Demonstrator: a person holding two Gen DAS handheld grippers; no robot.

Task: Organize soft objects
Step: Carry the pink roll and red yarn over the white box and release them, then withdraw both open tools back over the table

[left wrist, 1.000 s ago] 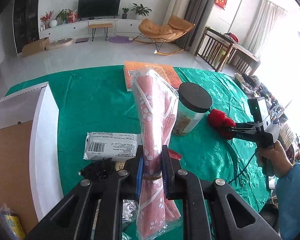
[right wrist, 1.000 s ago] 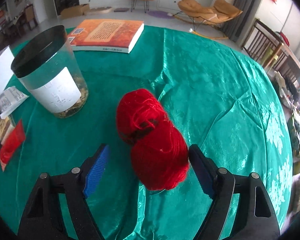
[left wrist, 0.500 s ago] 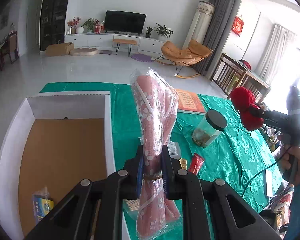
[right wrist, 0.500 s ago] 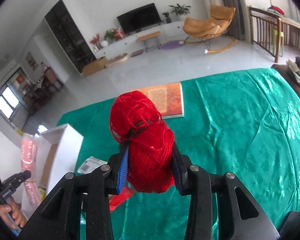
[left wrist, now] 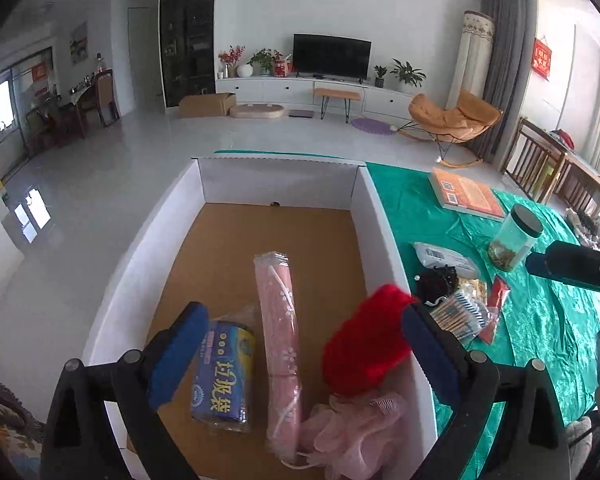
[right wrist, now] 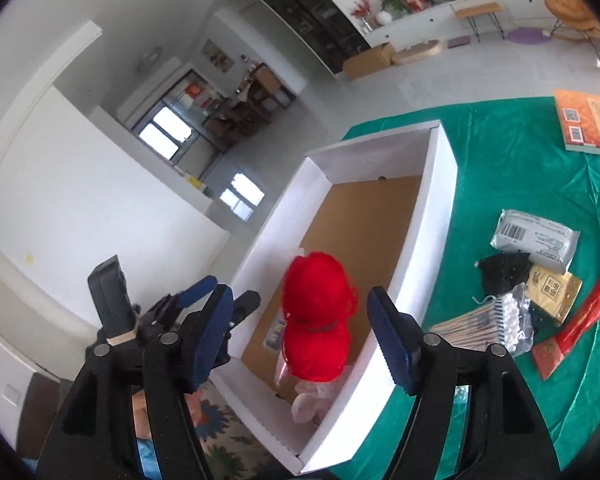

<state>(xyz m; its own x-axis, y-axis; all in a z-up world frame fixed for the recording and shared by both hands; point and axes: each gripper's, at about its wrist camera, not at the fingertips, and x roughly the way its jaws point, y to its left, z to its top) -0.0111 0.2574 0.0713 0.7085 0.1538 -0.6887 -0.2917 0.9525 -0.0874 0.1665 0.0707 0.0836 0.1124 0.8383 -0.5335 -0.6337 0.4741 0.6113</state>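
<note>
Both jaws stand wide, just opened; the red yarn ball (right wrist: 318,316) drops free between the right gripper (right wrist: 300,330) pads into the white box (right wrist: 440,184), beside the pink roll (left wrist: 278,332) below the left gripper (left wrist: 300,356); it may bounce off the wall.

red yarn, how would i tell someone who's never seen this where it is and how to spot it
Find the white cardboard box on the green tablecloth. At its near end, by the right wall, the red yarn sits over a pale pink bath pouf. It is the only bright red, fuzzy thing in the box.
</note>
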